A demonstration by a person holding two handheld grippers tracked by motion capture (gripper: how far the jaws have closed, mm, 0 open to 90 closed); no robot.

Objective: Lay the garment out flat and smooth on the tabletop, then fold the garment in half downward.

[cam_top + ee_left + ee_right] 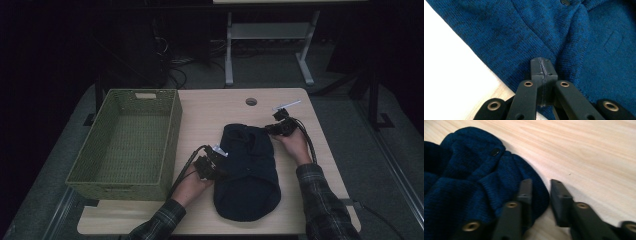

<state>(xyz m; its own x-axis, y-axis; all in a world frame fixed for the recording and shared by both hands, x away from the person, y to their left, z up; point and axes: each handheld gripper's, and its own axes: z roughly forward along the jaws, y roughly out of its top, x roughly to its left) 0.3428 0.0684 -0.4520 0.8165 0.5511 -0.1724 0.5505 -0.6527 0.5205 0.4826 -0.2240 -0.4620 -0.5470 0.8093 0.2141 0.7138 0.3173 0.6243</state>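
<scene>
1. High view: dim; the jaws of the left gripper [214, 167] and the right gripper [278, 126] are hard to make out at opposite edges of the navy knit garment [248, 172].
2. Left gripper view: jaws pressed together, a thin fold of garment [529, 32] pinched between them; the knit spreads ahead.
3. Right gripper view: jaws narrowly apart, gripping nothing; the garment [474, 182] edge lies under the left-hand jaw, bare table [586, 152] beyond.

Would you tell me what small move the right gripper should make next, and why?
Probably slide it a little onto the blue knit garment and close. The right gripper stands open at the garment's edge, one jaw over cloth, one over bare table, while the left gripper is shut on the cloth.
</scene>
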